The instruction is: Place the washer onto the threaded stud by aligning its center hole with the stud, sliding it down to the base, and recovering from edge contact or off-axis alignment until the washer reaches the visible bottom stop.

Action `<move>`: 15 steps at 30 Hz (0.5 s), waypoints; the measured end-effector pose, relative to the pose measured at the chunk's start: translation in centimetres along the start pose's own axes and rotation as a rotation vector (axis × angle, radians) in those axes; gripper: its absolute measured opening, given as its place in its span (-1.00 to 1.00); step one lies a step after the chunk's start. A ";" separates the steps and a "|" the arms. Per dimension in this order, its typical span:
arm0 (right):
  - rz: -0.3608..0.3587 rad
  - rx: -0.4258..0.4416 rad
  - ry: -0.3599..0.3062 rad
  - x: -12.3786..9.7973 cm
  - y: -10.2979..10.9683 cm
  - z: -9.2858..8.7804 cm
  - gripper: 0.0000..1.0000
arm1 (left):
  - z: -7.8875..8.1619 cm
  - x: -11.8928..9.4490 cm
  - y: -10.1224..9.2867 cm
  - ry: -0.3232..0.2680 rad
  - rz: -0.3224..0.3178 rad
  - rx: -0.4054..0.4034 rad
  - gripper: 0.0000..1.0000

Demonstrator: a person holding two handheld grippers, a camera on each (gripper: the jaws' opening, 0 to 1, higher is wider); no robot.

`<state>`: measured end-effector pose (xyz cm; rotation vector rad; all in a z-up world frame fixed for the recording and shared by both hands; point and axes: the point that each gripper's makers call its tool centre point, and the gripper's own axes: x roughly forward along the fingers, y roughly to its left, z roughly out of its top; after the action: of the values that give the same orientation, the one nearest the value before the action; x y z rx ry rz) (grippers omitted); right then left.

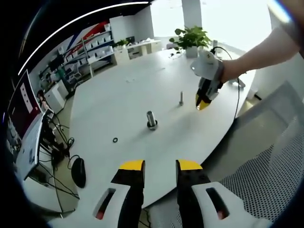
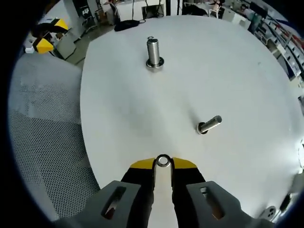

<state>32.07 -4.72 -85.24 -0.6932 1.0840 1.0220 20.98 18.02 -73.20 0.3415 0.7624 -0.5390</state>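
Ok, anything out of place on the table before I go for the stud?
One oddity: a small black ring lies loose on the table, apart from both upright studs. The right tongs hold the washer.

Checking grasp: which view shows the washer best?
Right gripper view: the washer sits close up, pinched between the right gripper tips, hole visible. In the left gripper view that gripper is distant and the washer too small to tell.
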 end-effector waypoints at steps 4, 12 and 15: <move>-0.019 0.016 -0.030 -1.1 -0.8 0.8 -0.73 | 0.0 0.0 0.0 0.000 0.001 -0.001 -0.53; -0.047 -0.006 -0.072 -2.4 -1.4 2.5 -0.73 | -0.1 0.0 0.1 0.002 0.002 0.002 -0.53; -0.052 0.000 -0.081 -2.5 -1.9 2.9 -0.73 | -0.1 0.0 0.1 0.001 0.006 -0.002 -0.53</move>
<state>34.64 -3.79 -81.94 -0.6710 0.9910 0.9971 20.97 18.16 -73.23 0.3418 0.7630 -0.5326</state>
